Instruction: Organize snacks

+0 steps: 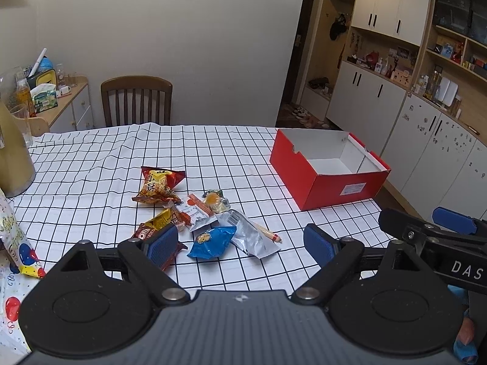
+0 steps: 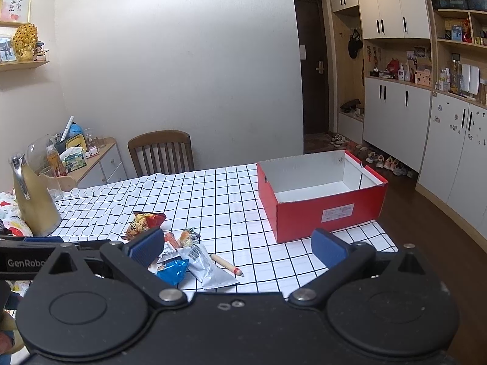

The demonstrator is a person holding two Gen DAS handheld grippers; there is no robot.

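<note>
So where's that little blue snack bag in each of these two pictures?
Left wrist view: the blue snack bag lies low in the middle, at the near edge of the snack pile, between the open jaws.
Right wrist view: it sits lower left of centre, just right of the left blue pad.
Shared landmark: the silver foil packet lies directly to its right in both; the red box stands farther right.
</note>
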